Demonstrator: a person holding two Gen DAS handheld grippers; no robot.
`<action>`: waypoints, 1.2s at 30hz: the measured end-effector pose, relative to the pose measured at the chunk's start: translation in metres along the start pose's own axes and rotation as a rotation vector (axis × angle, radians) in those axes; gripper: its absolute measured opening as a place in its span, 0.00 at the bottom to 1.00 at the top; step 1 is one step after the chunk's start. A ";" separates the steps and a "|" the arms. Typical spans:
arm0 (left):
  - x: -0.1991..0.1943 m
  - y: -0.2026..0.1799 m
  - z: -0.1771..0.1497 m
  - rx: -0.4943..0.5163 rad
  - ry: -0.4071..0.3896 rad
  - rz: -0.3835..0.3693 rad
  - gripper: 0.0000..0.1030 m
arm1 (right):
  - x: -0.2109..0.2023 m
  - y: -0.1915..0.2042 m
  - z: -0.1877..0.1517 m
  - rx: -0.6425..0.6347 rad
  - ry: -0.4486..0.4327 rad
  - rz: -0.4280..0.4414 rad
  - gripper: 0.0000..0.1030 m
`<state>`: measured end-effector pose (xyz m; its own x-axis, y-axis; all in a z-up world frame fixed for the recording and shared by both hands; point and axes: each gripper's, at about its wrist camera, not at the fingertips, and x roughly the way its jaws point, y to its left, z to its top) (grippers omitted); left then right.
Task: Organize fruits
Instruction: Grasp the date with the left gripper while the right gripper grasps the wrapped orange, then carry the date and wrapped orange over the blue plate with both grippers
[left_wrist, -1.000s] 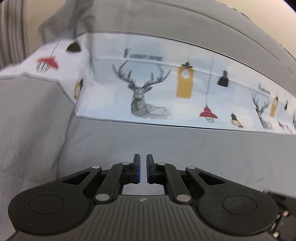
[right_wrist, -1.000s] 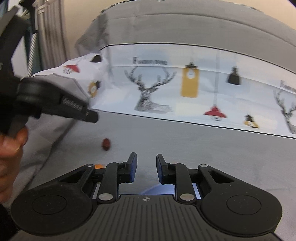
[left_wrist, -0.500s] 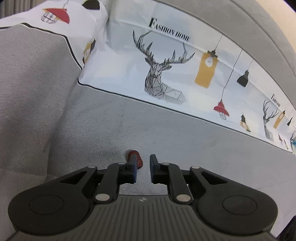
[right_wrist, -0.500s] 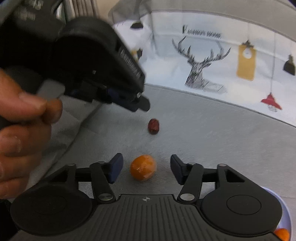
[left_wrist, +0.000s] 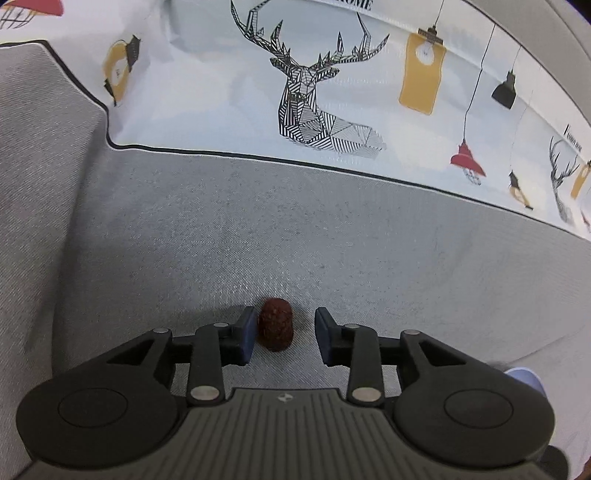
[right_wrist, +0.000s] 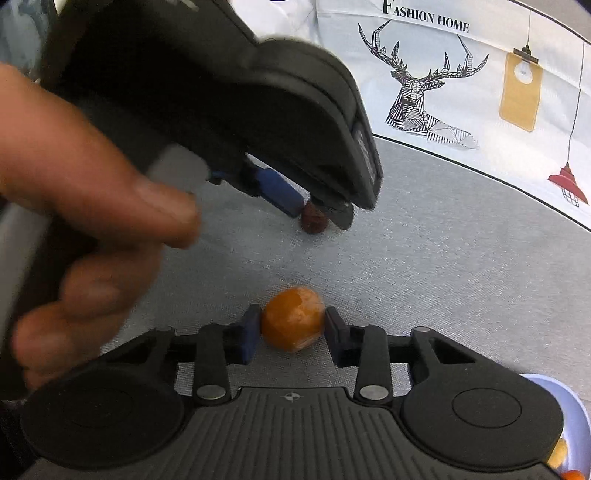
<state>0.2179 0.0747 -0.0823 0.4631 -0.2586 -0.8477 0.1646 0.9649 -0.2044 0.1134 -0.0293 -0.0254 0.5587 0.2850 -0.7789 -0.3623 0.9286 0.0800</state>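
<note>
A dark red date (left_wrist: 276, 329) lies on the grey fabric between the fingers of my left gripper (left_wrist: 284, 334). Its jaws are opening: the left pad is right beside the date and the right pad stands clear of it. In the right wrist view the left gripper (right_wrist: 317, 216), held by a person's hand (right_wrist: 92, 206), reaches down over the same date (right_wrist: 313, 221). A small orange fruit (right_wrist: 293, 317) sits between the pads of my right gripper (right_wrist: 291, 328), whose jaws are closing, with both pads touching its sides.
A pale blue bowl (right_wrist: 554, 391) holding orange fruit sits at the lower right, and its rim (left_wrist: 526, 374) also shows in the left wrist view. Behind the grey seat runs a white cloth (left_wrist: 332, 92) printed with deer and lamps. A grey cushion (left_wrist: 37, 147) rises at the left.
Both grippers have come down toward the grey fabric. The left jaws went from shut to apart around the date. The right jaws spread wide around the orange fruit, then closed onto it.
</note>
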 end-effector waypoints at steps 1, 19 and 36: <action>0.003 0.000 0.000 0.006 0.004 0.003 0.34 | 0.000 0.000 0.000 0.002 -0.001 -0.011 0.37; -0.051 -0.010 -0.013 -0.041 -0.172 0.086 0.21 | -0.064 -0.024 0.002 0.088 -0.201 -0.108 0.37; -0.151 -0.104 -0.112 0.235 -0.347 -0.114 0.21 | -0.225 -0.074 -0.078 0.314 -0.356 -0.388 0.37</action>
<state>0.0329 0.0185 0.0123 0.6891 -0.4012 -0.6035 0.4065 0.9034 -0.1364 -0.0442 -0.1807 0.0954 0.8404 -0.0764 -0.5366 0.1247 0.9907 0.0542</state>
